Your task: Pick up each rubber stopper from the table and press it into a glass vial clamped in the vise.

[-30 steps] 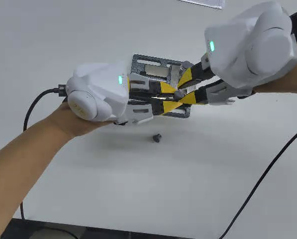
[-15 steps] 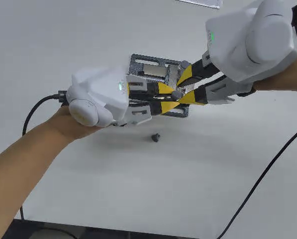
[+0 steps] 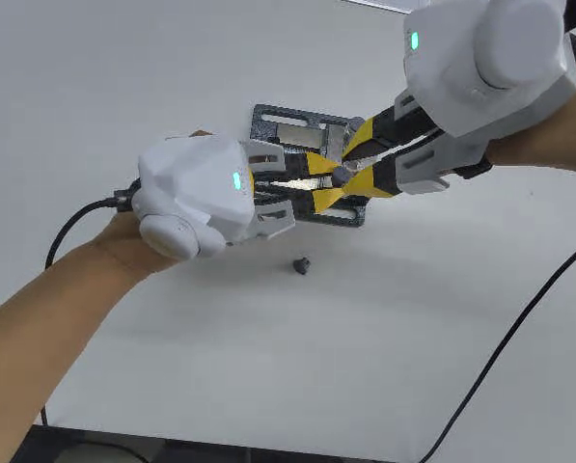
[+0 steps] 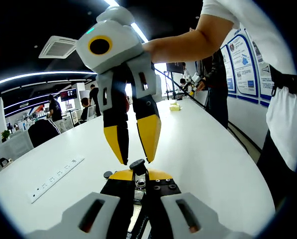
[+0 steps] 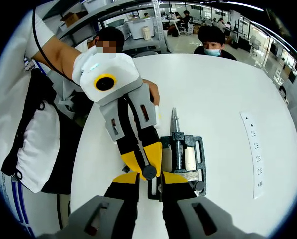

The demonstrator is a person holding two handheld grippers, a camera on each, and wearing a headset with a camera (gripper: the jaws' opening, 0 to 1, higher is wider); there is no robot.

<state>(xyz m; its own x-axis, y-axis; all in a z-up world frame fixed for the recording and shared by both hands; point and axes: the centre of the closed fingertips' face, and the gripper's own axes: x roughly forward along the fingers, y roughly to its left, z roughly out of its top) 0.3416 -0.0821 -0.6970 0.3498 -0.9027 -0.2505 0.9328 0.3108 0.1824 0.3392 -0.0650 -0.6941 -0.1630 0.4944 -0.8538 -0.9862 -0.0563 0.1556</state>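
Left gripper (image 3: 324, 182) reaches in from the left, low over the worktop (image 3: 268, 367), with its jaws pointing at the vise (image 3: 286, 123). Its jaws are nearly together. The left gripper view shows something small and shiny (image 4: 140, 183) in the slit between them, maybe the vial mouth. Can't tell if they actually clamp it.

The dark rubber stopper (image 4: 138, 165) sits right at the left jaw tips, at the vise's near edge. A spare stopper (image 3: 303, 264) lies loose on the worktop, just in front of the vise and apart from both grippers.

Right gripper (image 4: 135, 160) comes in from the upper right with its jaws apart. The tips straddle the stopper's top, one on each side, touching it or nearly so.

Key relation: the stopper lies dead between the two sets of tips, its axis roughly in line with the right jaws. The right gripper looks better placed to press it in along that line, while the left steadies below. The step looks like seating, and the spare isn't done yet.
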